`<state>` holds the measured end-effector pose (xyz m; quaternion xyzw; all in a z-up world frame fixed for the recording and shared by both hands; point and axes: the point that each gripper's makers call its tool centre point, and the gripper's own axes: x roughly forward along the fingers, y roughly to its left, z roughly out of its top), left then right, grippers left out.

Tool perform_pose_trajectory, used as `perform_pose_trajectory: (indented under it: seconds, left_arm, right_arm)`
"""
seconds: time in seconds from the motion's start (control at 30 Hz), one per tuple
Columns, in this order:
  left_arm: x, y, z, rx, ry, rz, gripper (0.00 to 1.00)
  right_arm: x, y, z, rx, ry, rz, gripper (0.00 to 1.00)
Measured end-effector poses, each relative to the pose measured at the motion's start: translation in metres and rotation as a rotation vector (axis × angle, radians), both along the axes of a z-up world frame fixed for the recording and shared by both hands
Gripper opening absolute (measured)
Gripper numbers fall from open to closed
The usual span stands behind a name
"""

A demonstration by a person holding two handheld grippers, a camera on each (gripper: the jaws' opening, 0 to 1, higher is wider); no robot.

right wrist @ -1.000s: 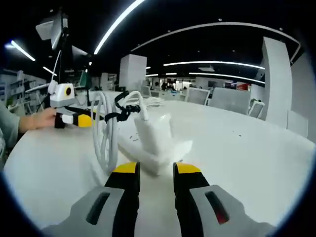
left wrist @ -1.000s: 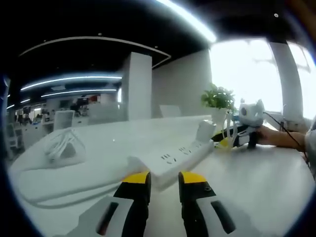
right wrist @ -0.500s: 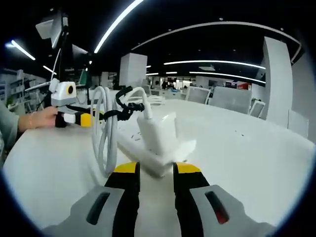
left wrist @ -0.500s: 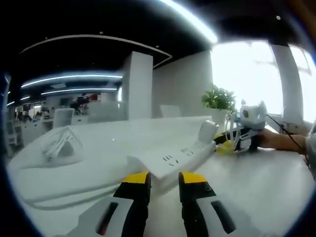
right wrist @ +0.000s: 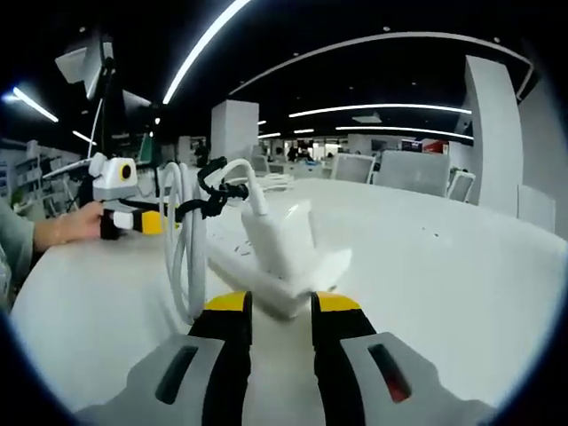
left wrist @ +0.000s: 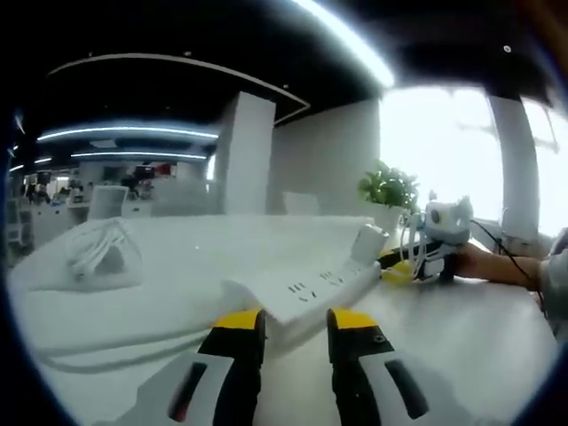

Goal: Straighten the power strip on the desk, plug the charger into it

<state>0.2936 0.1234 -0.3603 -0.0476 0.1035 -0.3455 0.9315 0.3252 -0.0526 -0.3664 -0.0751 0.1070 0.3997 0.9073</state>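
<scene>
I have a tool at each end of the power strip [left wrist: 306,293]: my left tool [left wrist: 295,321] sits with its yellow-tipped jaws a narrow gap apart, right at the near end of the strip, and my right tool [right wrist: 273,303] stands the same way at the other end, where the white charger [right wrist: 282,241] is already seated upright in a socket with its looped cable [right wrist: 189,240] hanging beside it. From these angles I cannot tell whether either pair of jaws actually pinches the strip's end or only stands against it; nothing is clearly clamped. The strip lies flat on the white surface [left wrist: 461,337], running away from my left tool toward the charger end. To square it up well, I judge I should keep both ends low and slide them together, not lift one, since the charger makes that end top-heavy and a twist could rock the plug loose. I would press lightly and steer with small, even pushes. There is plenty of bare surface on both sides of the strip, so room to swing is good. The things to mind are the cable loop just beside the charger, which could snag my right tool, and the bundled white cord [left wrist: 102,257] lying well apart to the left of the strip.
</scene>
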Motion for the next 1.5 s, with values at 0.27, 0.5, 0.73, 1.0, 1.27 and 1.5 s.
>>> perform_pose_trajectory:
  seconds: [0.27,0.5,0.73,1.0,1.27,1.5]
  left_arm:
    - [0.001,-0.001,0.0,0.011,-0.007,-0.002,0.3]
    - [-0.001,0.0,0.001,0.003,-0.004,-0.006,0.29]
    - [-0.021,-0.03,0.008,-0.079,0.03,-0.147,0.11]
    - [-0.016,-0.015,0.01,0.126,-0.107,-0.036,0.2]
    - [0.005,0.031,0.005,0.037,-0.018,0.117,0.21]
    - [0.004,0.026,0.0,-0.015,0.045,0.063,0.23]
  right_arm:
    - [0.0,0.0,-0.001,0.004,0.006,-0.007,0.24]
    - [-0.002,0.0,-0.001,0.007,0.012,-0.004,0.24]
    - [-0.012,0.008,-0.003,-0.009,0.018,0.055,0.12]
    - [-0.016,0.013,0.0,0.004,0.006,0.085,0.13]
    - [-0.016,0.014,-0.004,-0.026,0.009,0.095,0.17]
    - [-0.016,0.016,-0.004,-0.024,0.011,0.103,0.18]
